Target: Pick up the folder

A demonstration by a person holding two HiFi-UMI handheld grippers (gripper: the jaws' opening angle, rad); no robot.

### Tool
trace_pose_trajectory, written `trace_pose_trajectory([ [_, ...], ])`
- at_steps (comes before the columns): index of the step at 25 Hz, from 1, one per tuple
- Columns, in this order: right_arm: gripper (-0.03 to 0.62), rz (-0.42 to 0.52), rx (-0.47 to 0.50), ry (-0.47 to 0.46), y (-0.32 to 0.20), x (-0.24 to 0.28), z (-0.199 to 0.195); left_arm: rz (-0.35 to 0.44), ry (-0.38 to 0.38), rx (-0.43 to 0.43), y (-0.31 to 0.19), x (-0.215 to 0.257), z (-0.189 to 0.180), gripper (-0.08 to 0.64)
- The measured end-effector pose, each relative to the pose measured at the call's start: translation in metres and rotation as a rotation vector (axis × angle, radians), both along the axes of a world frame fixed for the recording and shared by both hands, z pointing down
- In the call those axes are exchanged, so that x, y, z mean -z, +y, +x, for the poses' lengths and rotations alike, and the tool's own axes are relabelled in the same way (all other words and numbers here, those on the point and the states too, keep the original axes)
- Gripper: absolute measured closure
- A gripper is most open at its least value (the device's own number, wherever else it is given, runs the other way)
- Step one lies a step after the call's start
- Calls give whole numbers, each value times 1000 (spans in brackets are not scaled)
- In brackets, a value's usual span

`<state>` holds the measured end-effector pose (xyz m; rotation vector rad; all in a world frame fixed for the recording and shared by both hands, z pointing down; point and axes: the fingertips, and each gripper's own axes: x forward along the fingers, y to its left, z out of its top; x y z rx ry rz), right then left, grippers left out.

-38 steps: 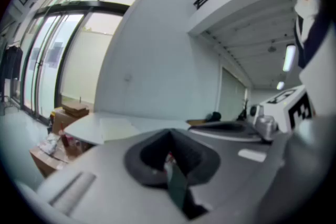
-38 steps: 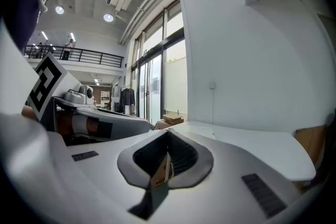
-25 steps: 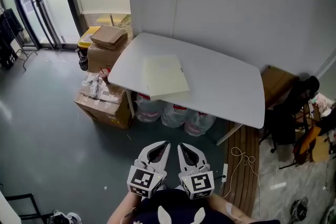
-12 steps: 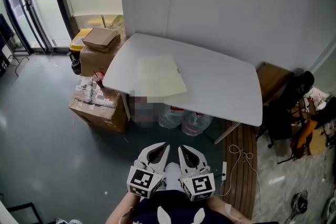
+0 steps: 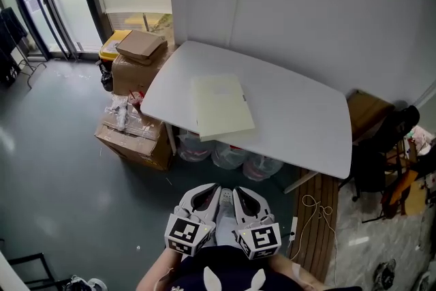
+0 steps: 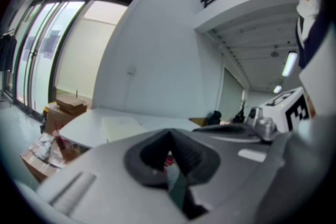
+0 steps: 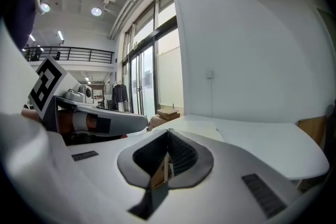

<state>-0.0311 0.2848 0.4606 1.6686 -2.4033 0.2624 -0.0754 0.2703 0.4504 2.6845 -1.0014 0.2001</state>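
Note:
A pale yellow folder [image 5: 221, 106] lies flat on the white table [image 5: 300, 119], near its left front edge; the same folder [image 6: 122, 125] shows faintly in the left gripper view. Both grippers hang side by side low in the head view, well short of the table. My left gripper [image 5: 216, 189] is shut and empty. My right gripper [image 5: 236, 191] is shut and empty too. In each gripper view the jaws meet at a closed point, the left gripper [image 6: 169, 134] and the right gripper [image 7: 168, 132] aimed toward the table.
Cardboard boxes [image 5: 136, 61] are stacked left of the table, with another box [image 5: 133, 136] on the floor. Plastic bags [image 5: 228, 155] sit under the table. A wooden crate [image 5: 371, 112] and dark clutter stand at the right; a cable [image 5: 317, 208] lies on wooden boards.
The table and folder have shifted slightly right and closer in the head view. Both grippers stay shut, side by side.

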Motion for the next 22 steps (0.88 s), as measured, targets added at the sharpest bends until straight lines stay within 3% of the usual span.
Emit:
trace_pose_trajectory([
  [22,581,-5,63,-29,-105,-3,34,-22,-88,19,-102,-7,34,558],
])
